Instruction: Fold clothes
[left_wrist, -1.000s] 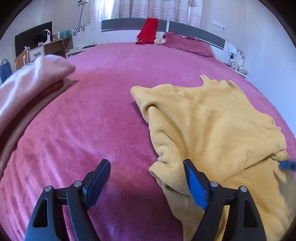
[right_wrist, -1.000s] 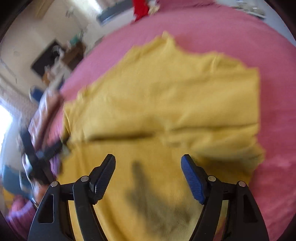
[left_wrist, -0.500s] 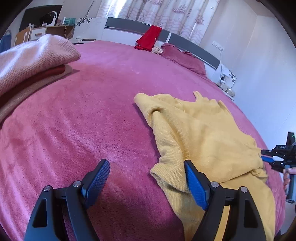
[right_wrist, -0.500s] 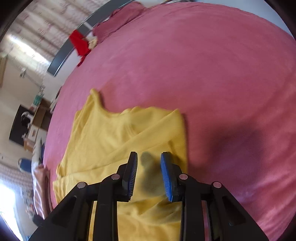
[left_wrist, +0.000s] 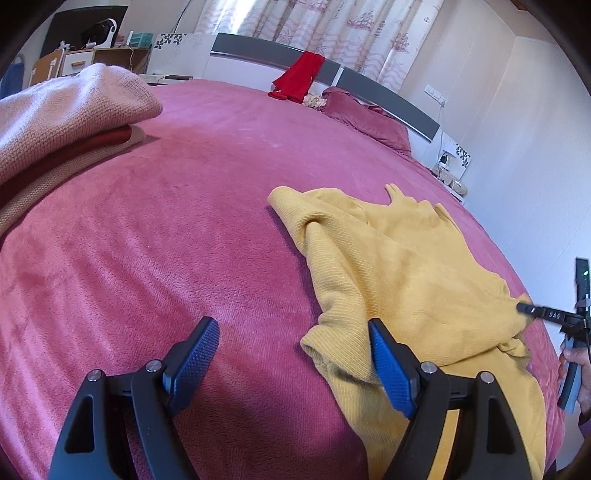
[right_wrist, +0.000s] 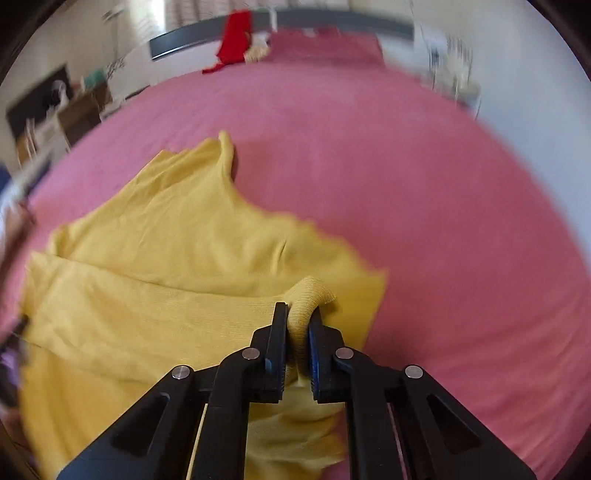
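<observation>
From my left wrist I see my left gripper (left_wrist: 291, 354) spread wide and empty over the pink bedspread (left_wrist: 184, 229), its right finger at the near edge of the crumpled yellow sweater (left_wrist: 399, 266); a folded pile of clothes (left_wrist: 62, 122) lies far left, a red garment (left_wrist: 301, 75) hangs on the headboard, and my right gripper (left_wrist: 526, 308) shows only as a dark tip at the sweater's right edge. From my right wrist, my right gripper (right_wrist: 297, 319) is clamped on a bunched fold of the yellow sweater (right_wrist: 177, 251), which spreads left across the bed.
</observation>
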